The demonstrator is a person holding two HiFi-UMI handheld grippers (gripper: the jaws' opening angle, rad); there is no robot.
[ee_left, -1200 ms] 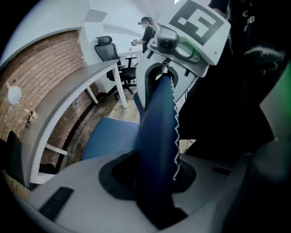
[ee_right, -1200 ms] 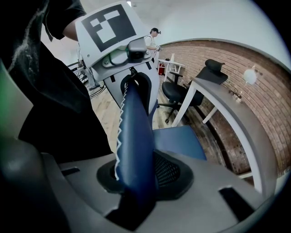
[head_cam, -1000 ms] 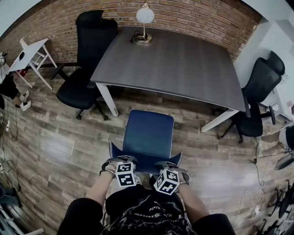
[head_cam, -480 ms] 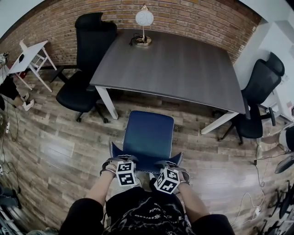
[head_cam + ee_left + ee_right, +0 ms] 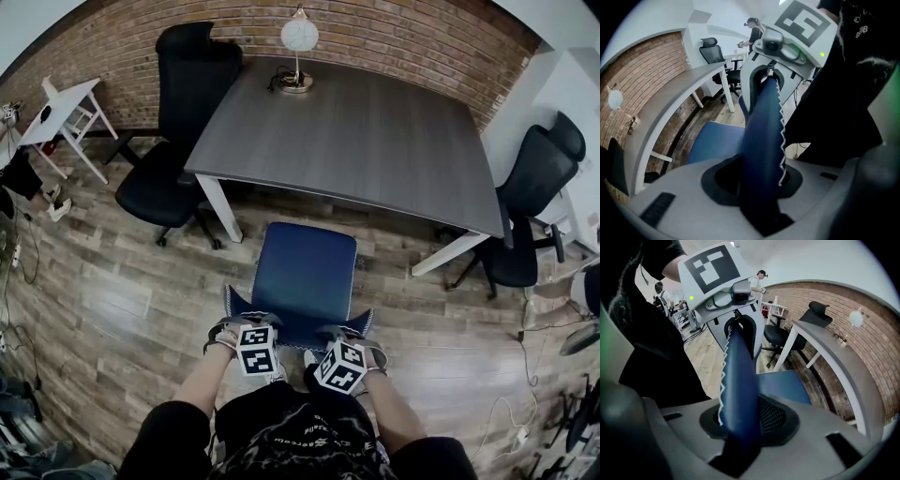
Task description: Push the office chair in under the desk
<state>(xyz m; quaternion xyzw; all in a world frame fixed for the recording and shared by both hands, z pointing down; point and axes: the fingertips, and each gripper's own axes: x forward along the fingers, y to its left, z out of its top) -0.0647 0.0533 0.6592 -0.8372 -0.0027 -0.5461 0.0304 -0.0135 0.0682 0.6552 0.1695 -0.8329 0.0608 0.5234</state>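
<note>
The blue office chair (image 5: 306,270) stands on the wood floor (image 5: 122,300) facing the grey counter (image 5: 375,141). Its seat front is just short of the counter's near edge, not under it. The left hand-held gripper (image 5: 246,328) is clamped on the top edge of the backrest (image 5: 298,334) toward its left end. The right hand-held gripper (image 5: 343,336) is clamped on the same edge toward the right. A lamp (image 5: 298,47) stands at the counter's far side.

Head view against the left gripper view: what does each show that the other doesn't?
Head view only: the white side table and the whole top of the desk from above. Left gripper view only: the left gripper with its jaws clamped on the stitched backrest edge of the blue chair, and a person standing far back. Both: blue chair, desk, lamp, brick wall, right gripper.
</note>
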